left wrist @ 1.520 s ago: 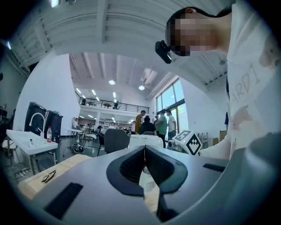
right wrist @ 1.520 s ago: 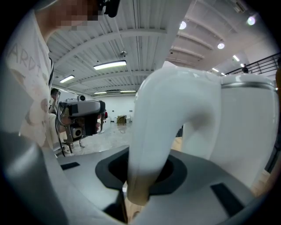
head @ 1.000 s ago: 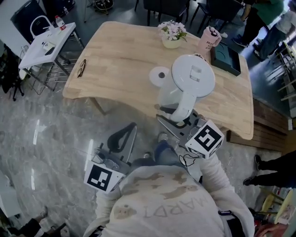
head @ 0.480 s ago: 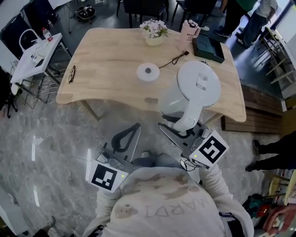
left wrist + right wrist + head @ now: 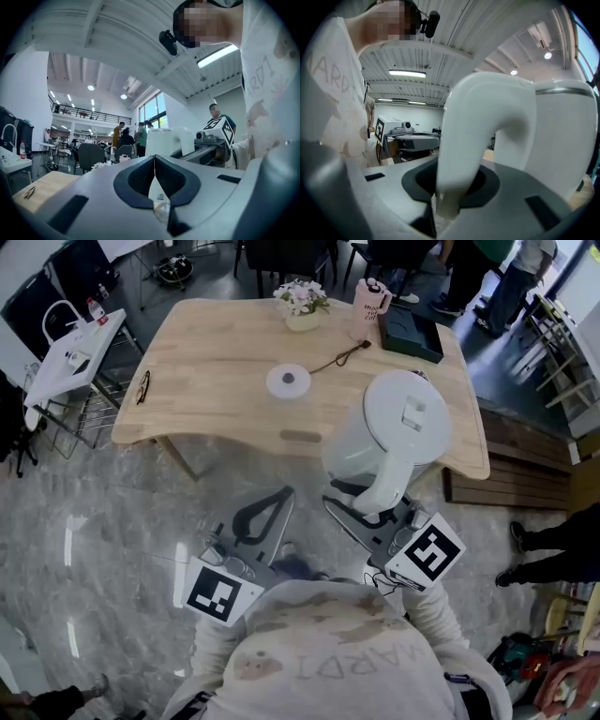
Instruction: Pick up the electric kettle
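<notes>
My right gripper (image 5: 367, 504) is clamped on the curved handle (image 5: 387, 486) of the white kettle (image 5: 394, 423); in the right gripper view the handle (image 5: 480, 136) fills the gap between the dark pads, which press on it from both sides, and the kettle's body (image 5: 565, 140) stands upright just beyond. From my head view the kettle is up in the air in front of me, over the near right corner of the wooden table (image 5: 216, 362), well apart from its round base (image 5: 288, 382), which sits alone near the middle of the tabletop. My left gripper (image 5: 278, 496) hangs low beside the right one over the grey floor, its jaws closed tip to tip with nothing between them, as the left gripper view shows (image 5: 154, 159). At the table's far edge stand a pot of flowers (image 5: 301, 304), a pink cup (image 5: 368, 307) and a dark box (image 5: 410, 334), and a pair of glasses (image 5: 142, 387) lies near the left edge.
</notes>
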